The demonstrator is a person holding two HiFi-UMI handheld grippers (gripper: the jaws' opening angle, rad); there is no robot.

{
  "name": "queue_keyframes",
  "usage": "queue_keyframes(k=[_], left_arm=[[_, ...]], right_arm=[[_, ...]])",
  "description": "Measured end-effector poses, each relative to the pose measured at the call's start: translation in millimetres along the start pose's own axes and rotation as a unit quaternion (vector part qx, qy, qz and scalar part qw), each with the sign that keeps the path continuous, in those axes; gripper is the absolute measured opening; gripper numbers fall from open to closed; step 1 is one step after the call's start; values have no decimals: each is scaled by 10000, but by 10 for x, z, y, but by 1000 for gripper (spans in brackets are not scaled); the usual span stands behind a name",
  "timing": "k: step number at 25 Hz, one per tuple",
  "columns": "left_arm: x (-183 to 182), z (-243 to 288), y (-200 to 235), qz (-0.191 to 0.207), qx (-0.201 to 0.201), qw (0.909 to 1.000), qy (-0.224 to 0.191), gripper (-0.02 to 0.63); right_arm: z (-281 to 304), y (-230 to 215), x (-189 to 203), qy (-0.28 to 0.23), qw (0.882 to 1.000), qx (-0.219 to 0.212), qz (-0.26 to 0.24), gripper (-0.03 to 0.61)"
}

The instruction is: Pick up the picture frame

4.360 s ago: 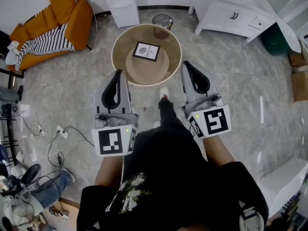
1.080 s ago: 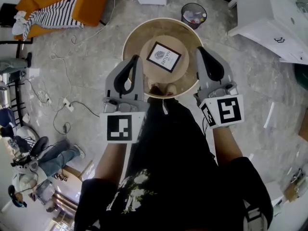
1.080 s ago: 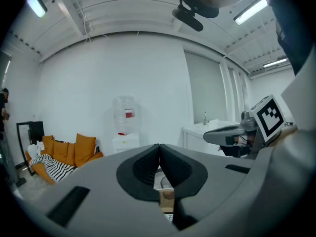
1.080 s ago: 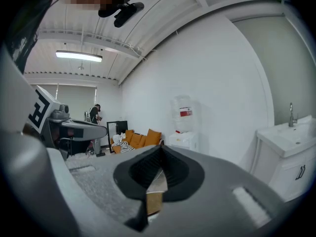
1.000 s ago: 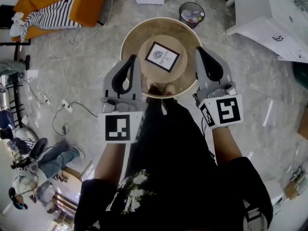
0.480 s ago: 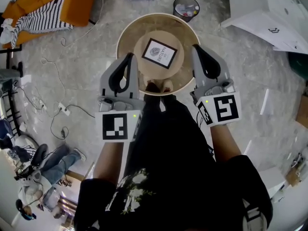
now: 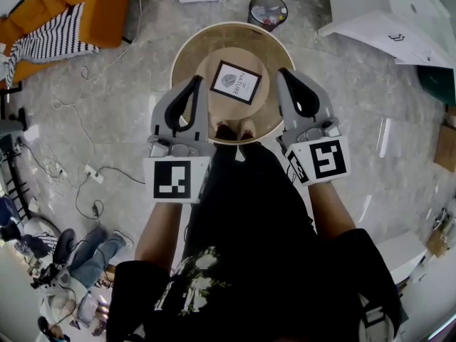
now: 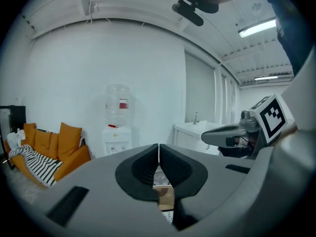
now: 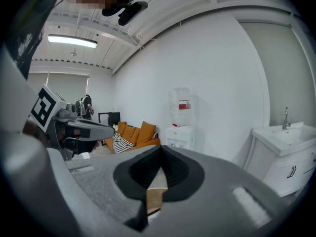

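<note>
- Where the head view looks down, a pale marble floor [image 7: 107, 91] fills most of the room, with cables trailing across it at the left.
- An orange sofa [image 7: 107, 6] stands at the far left, with a black-and-white striped blanket [image 7: 50, 41] draped over it.
- A white cabinet [image 7: 385, 13] stands at the far right.
- A round wooden bench [image 7: 187, 48] stands straight ahead of the person, a smaller round disc set inside its raised rim.
- A white water dispenser [image 8: 117, 127] stands against the far wall, between the sofa and the cabinet.
- The left tool [image 7: 194, 84] has its jaws pressed together with nothing between them. Its tip shows over the bench's near left rim.
- The right tool [image 7: 285, 77] is likewise closed and empty. Its tip shows over the near right rim, level with the left one.
- A dark mesh waste basket [image 7: 267, 9] with litter in it stands on the floor just beyond the bench.
- The picture frame [image 7: 236, 82] lies flat on the inner disc, dark-edged around a white print and turned a little askew. It sits between the two tool tips and slightly ahead of them, touched by neither.
</note>
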State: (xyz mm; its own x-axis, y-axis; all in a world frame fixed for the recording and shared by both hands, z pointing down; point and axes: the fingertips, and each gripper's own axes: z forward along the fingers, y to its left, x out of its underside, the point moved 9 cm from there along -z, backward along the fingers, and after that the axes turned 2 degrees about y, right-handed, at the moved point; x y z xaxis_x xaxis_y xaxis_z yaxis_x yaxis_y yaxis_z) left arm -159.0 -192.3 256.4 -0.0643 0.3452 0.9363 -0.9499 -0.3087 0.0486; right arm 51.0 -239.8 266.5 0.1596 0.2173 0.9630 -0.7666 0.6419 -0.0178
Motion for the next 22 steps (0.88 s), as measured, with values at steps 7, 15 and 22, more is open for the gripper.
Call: queue_keyframes(k=[7,15,22], left_arm=[[131,172,259,-10,331,9992,224,14],[456,536,205,246,813,9949,549,133],[939,836,113,89,815,9884,1281,178]], right_arm=[[174,141,109,-37,9994,327,-52,-3],[372,31,599,541,9984,-156,-60,193],[576,-92,1188,1287,9908,-425,-13,224]])
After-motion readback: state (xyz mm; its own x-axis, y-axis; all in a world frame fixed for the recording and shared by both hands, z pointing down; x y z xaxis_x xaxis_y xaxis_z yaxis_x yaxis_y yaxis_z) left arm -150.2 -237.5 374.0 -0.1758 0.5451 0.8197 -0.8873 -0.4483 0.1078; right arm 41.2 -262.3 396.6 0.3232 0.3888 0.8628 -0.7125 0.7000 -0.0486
